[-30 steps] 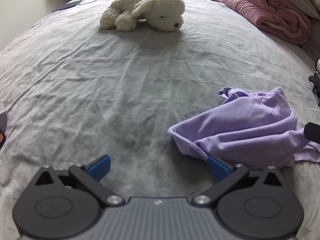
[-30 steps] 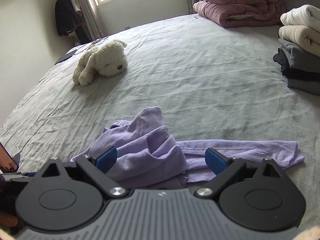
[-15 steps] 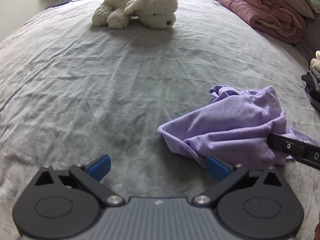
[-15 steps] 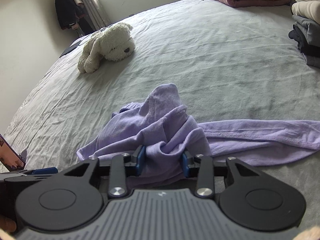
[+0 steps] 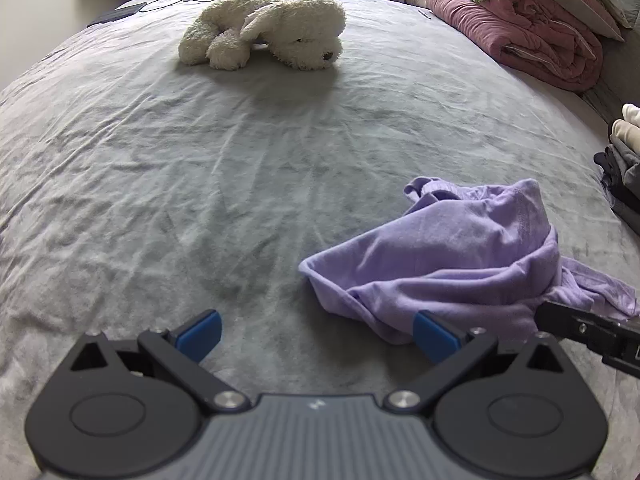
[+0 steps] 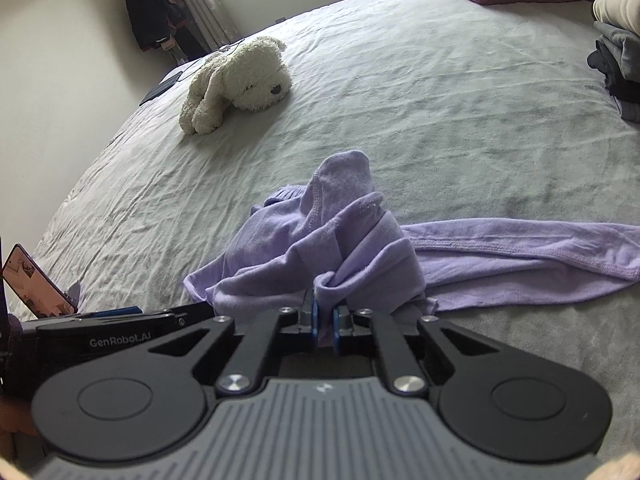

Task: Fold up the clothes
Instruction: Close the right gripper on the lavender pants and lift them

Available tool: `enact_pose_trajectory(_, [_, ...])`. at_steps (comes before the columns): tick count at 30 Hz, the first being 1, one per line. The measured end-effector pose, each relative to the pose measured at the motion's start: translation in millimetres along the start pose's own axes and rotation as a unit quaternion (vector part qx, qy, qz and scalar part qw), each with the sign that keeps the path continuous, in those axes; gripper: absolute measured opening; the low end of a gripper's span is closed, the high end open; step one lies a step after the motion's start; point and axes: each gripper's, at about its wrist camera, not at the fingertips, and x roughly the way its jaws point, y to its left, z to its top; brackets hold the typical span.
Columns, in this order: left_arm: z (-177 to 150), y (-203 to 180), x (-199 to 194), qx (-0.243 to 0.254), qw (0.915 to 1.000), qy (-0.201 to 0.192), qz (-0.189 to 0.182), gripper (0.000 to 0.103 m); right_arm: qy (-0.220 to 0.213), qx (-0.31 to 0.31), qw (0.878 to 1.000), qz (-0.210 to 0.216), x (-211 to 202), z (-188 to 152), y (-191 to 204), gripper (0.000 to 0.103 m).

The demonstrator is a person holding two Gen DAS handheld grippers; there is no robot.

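Note:
A crumpled lilac long-sleeved shirt [image 6: 336, 240] lies on the grey bed, one sleeve [image 6: 520, 248] stretched out to the right. My right gripper [image 6: 324, 316] is shut on a bunched fold at the shirt's near edge, the blue pads pinching the cloth. In the left wrist view the same shirt [image 5: 452, 256] sits at the right, and my left gripper [image 5: 316, 332] stands open just short of it. Its right fingertip touches or overlaps the shirt's near hem, and nothing lies between its fingers. The right gripper's black body [image 5: 592, 328] shows at the far right edge.
A white plush dog [image 5: 264, 28] lies at the far side of the bed [image 5: 160, 184]. Rolled pink quilts [image 5: 528, 36] are stacked at the back right, folded clothes [image 6: 620, 40] at the right edge. A phone [image 6: 36, 284] stands at the left.
My right gripper went from open above the shirt to fully shut on a fold of it. The left gripper stayed open and drifted slightly towards the shirt.

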Motion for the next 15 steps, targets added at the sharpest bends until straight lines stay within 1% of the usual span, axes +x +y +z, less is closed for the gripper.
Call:
enact_pose_trajectory(5, [0.4,-3.7,1.6,0.003,1.0,-0.001,0.001,0.102,0.018,-0.013,1.0,0.009,-3.7,-7.6,3.1,0.009])
enact_pose_trajectory(10, [0.7,-8.5,3.7,0.006,1.0,-0.001,0.001,0.102,0.06,-0.008,0.998,0.03,-2.0,-19.3,0.4,0.009])
enact_pose_trajectory(15, [0.6,-16.3,6.5,0.014,0.9999,-0.002,0.001,0.102,0.086,-0.004,0.996,0.023,1.4,-29.8,-6.9,0.009])
